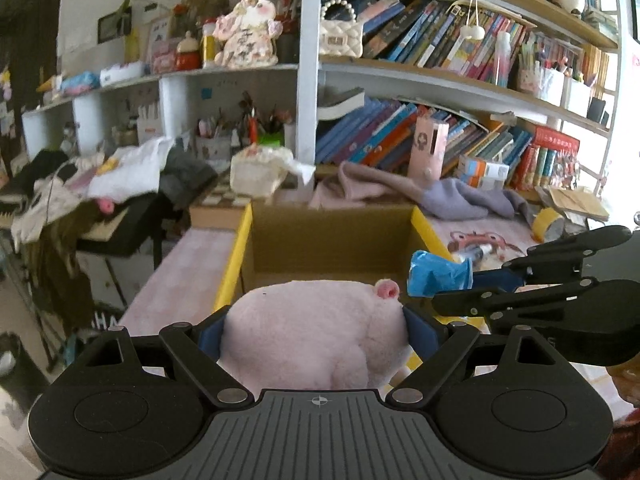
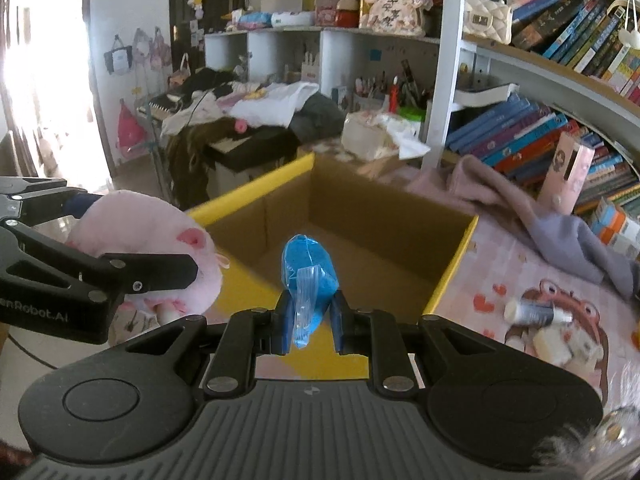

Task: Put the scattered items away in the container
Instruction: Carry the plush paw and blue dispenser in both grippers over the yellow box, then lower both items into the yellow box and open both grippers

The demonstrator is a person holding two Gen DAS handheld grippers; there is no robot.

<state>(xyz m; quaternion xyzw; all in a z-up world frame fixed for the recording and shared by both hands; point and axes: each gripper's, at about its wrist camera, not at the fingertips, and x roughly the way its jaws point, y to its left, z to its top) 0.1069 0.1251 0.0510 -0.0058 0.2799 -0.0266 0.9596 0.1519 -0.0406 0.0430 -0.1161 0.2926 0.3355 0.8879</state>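
While one open cardboard box (image 2: 360, 240) with yellow flaps stands on the counter (image 2: 500, 276), two items are carried just in front of its near edge. One pink plush toy (image 1: 312, 340) fills the widely spread jaws of the left hand-held gripper (image 1: 314, 332), pads pressing its sides. One blue plastic-wrapped item (image 2: 306, 268) is pinched in the nearly closed right hand-held gripper (image 2: 310, 320). Right of the box, one small tube (image 2: 536, 314) and one white packet (image 2: 560, 346) lie on the counter. Partial lettering "enRobot.AI" shows on the left gripper body.
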